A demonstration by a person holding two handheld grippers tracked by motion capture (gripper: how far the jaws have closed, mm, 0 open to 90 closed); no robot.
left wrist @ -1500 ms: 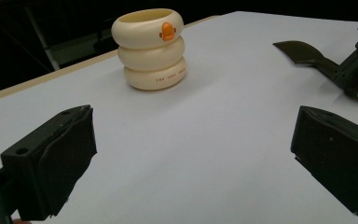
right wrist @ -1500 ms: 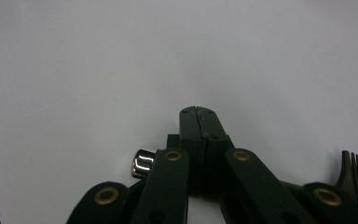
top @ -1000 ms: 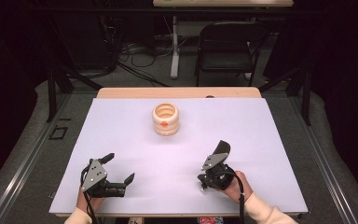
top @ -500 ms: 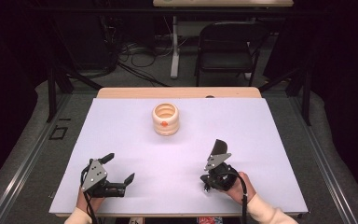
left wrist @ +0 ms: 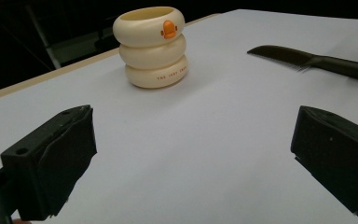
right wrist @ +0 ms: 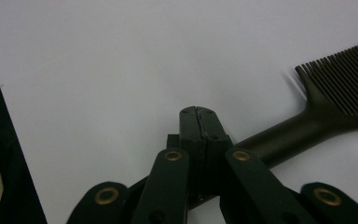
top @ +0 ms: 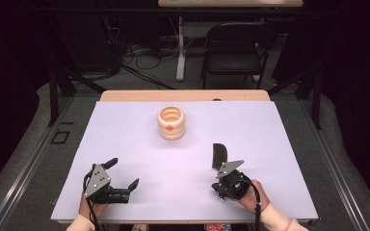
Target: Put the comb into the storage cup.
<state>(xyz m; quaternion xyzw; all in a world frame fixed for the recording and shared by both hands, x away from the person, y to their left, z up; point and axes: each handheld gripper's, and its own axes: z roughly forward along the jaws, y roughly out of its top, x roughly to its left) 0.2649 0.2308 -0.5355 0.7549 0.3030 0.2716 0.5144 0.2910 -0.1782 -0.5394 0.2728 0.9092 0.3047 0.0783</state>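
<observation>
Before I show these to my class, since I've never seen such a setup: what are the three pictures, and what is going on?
A person sits at a white table with a hand-held gripper in each hand. One picture looks down from above; the other two come from cameras riding on each gripper. A cream ringed cup with an orange mark stands mid-table. The left gripper is open and holds nothing. The right gripper is shut on the handle of a black comb, whose teeth end lies on the table.

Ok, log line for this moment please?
left gripper: open, empty | right gripper: shut on black plastic comb handle | cream ringed cup: upright, untouched
</observation>
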